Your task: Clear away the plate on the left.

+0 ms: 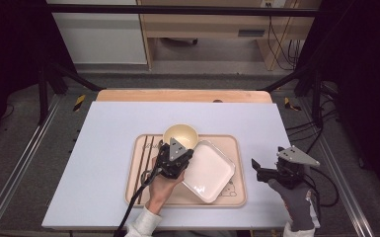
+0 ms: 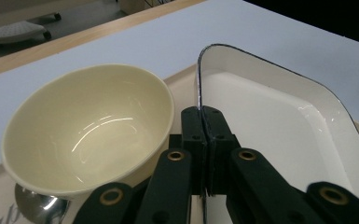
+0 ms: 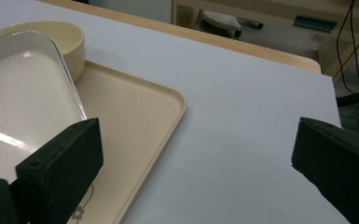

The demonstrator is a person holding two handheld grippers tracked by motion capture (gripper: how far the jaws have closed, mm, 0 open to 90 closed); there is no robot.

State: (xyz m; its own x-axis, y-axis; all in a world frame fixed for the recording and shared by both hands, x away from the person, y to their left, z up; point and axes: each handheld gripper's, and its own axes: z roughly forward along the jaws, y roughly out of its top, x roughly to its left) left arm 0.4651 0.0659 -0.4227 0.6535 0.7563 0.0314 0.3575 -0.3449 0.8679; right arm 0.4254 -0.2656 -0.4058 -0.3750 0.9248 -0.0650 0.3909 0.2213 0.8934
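Note:
A white square plate (image 1: 208, 170) with a dark rim lies tilted on the beige tray (image 1: 232, 148). My left gripper (image 1: 183, 157) is shut on the plate's left rim; in the left gripper view the jaws (image 2: 207, 122) pinch that thin edge of the plate (image 2: 279, 126). A cream bowl (image 1: 180, 135) sits just behind on the tray, close to the left of the plate's rim, and shows as the bowl (image 2: 86, 128) with a metal spoon (image 2: 37, 207) under its edge. My right gripper (image 1: 257, 170) stands open over the table right of the tray, nothing between its fingers (image 3: 60, 161).
Dark chopsticks (image 1: 145, 158) lie along the tray's left side. The white table top (image 1: 103, 148) has free room left and right of the tray. A wooden strip (image 1: 182, 95) edges the far side; dark rig posts stand at both sides.

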